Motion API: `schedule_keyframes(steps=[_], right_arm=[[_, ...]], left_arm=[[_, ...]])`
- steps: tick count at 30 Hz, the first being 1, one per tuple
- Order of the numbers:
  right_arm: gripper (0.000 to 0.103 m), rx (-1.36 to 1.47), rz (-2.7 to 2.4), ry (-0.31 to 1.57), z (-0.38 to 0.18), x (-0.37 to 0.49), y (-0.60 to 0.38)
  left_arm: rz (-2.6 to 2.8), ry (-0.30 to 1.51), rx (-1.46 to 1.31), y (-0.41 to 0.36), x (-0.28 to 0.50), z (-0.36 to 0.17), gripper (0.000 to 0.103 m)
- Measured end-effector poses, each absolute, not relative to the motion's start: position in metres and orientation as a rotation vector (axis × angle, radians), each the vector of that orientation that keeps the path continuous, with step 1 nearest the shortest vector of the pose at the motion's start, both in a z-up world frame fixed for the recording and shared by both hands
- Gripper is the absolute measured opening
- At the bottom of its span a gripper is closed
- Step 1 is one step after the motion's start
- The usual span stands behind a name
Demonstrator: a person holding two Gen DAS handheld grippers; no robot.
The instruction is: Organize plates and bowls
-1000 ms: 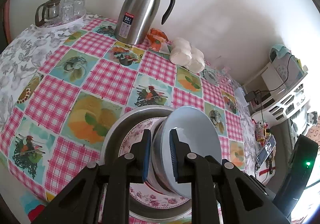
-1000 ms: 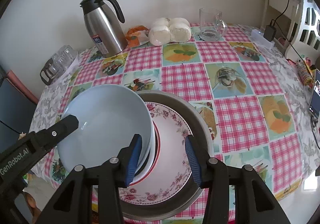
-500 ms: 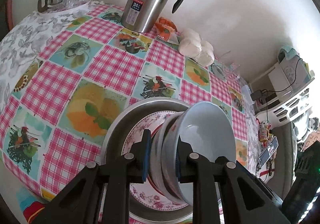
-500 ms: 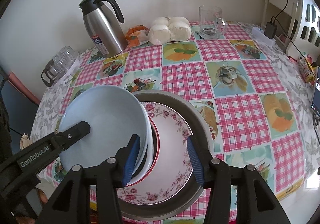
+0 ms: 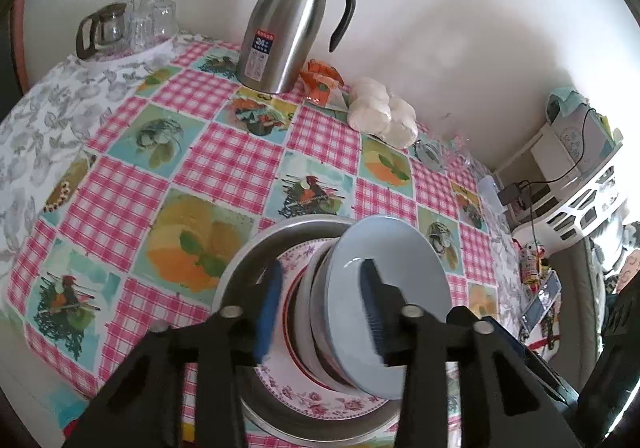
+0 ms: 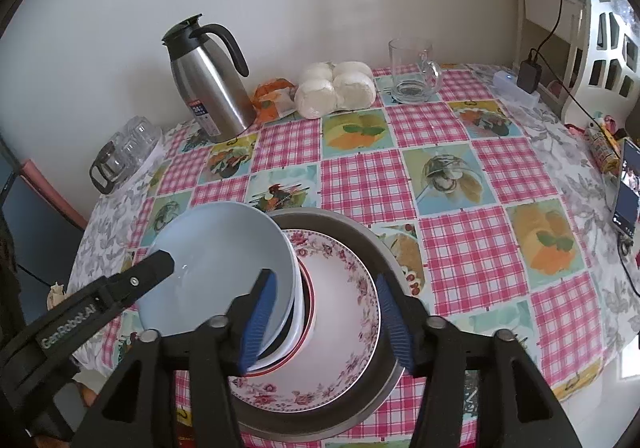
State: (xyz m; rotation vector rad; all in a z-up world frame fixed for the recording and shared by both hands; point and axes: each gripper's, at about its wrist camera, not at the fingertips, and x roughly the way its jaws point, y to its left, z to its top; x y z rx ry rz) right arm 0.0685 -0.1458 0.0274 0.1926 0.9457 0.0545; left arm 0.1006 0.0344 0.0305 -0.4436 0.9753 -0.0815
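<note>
Left claw [image 5: 320,312] has just been opening around the blue bowl [image 5: 396,288] rim; right claw [image 6: 324,322] stands wide, empty. Ease both back slowly.

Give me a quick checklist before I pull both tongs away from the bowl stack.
1. Left tongs let go of blue bowl: ok, jaws just opened, rim between them.
2. Right tongs free: ok, jaws just widened.
3. Blue bowl nested level: not ok, it leans.
4. Floral plate inside metal tray: ok.
5. Bowl stays put unsupported: cannot tell.
</note>
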Motion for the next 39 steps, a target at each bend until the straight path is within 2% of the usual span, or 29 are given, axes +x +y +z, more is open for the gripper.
schedule_keyframes(steps=[2,4,8,10,13,17,19,39], right_arm=[[0.068,0.188,0.052,0.949,0.026,0.069,-0.146],[0.081,0.190,0.049,0.949,0.025,0.070,-0.146],[0.093,0.184,0.039,0.945,0.023,0.070,-0.149],[0.100,0.185,0.035,0.946,0.022,0.070,-0.150],[0.101,0.192,0.038,0.949,0.021,0.071,-0.151],[0.103,0.195,0.039,0.952,0.020,0.072,-0.153],[0.103,0.190,0.037,0.951,0.020,0.072,-0.152],[0.103,0.159,0.052,0.953,0.021,0.069,-0.147]], left_arm=[[-0.065,0.977,-0.440,0.036,0.100,0.031,0.057],[-0.040,0.984,-0.431,0.037,0.101,0.030,0.065],[0.015,0.973,-0.413,0.042,0.100,0.030,0.080],[0.041,0.967,-0.407,0.045,0.100,0.029,0.084],[0.083,0.961,-0.394,0.049,0.101,0.028,0.087],[0.139,0.930,-0.362,0.052,0.099,0.029,0.099],[0.160,0.926,-0.342,0.053,0.099,0.030,0.101],[0.205,0.885,-0.289,0.051,0.094,0.043,0.102]])
